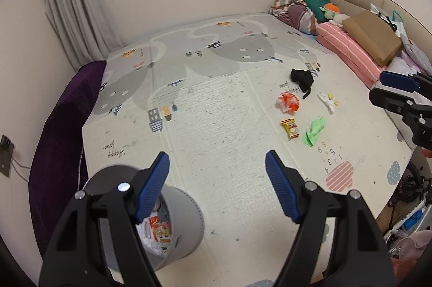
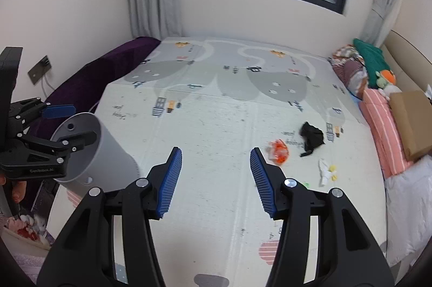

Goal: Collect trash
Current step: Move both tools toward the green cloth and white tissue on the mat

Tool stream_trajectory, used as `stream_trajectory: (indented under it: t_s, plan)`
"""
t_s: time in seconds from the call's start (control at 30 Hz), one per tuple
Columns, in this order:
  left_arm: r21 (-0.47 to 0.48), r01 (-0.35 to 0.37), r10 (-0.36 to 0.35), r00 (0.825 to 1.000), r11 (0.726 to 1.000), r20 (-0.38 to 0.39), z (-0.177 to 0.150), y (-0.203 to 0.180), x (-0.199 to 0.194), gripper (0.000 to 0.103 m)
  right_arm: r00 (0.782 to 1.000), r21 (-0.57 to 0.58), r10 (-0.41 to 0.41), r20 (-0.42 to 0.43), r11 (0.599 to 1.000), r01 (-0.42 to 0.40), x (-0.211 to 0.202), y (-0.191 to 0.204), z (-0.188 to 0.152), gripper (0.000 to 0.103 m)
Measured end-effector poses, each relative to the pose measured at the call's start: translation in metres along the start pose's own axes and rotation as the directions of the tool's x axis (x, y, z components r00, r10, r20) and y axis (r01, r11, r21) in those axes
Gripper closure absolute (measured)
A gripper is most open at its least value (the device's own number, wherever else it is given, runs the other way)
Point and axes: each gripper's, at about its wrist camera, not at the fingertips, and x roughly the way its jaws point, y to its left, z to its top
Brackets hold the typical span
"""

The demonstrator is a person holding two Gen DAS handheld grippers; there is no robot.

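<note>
**Trash scattered on the play mat, both grippers empty**

A large play mat point(image 1: 216, 125) covers the bed, printed with grey rounded shapes, small buildings and the script words "happy" plus another word too small to read, and a curved row of digits near its right edge. A purple blanket point(image 1: 62, 130) runs along the mat's left side; pillows and a brown paper bag point(image 1: 372, 36) line the right side.

A grey cylindrical bin point(image 1: 186, 222) stands at the near left of the mat, with white paper and a red-and-orange wrapper already inside. In the right wrist view, one finger of the left gripper point(image 1: 217, 179) reaches inside the bin's rim point(image 2: 81, 125) and the other lies outside it; its fingers stand wide apart and press on nothing. "GenRobot.AI" reads on that gripper's body.

The right gripper point(image 2: 213, 176) hangs over the bare middle of the mat, fingers parted with nothing between them.

The loose trash lies well ahead and to the right of both grippers: a black crumpled piece point(image 1: 302, 78), an orange-and-white wrapper point(image 1: 289, 101), a green scrap point(image 1: 314, 131), a yellow snack packet point(image 1: 290, 127) whose print is unreadable, and a white-and-yellow scrap point(image 1: 328, 99).
</note>
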Motion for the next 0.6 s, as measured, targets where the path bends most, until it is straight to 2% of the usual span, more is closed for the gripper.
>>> stream_trajectory:
  t_s: [0.17,0.27,0.6]
  plan:
    - [0.07,0.049,-0.049,0.999,0.996,-0.01,0.037,-0.056,0.029,0.029,0.995,0.114,-0.094,-0.022,0.989,0.096,0.004,-0.082,-0.016,0.051]
    - [0.108,0.081,-0.079,0.997,0.991,-0.021,0.059,-0.09,0.049,0.029,0.989,0.163,-0.147,-0.031,0.975,0.15,0.008,-0.127,-0.022,0.047]
    - [0.204,0.179,-0.167,0.983,0.962,-0.073,0.12,-0.197,0.141,0.029,0.968,0.274,-0.236,-0.089,0.928,0.252,0.052,-0.254,-0.046,0.042]
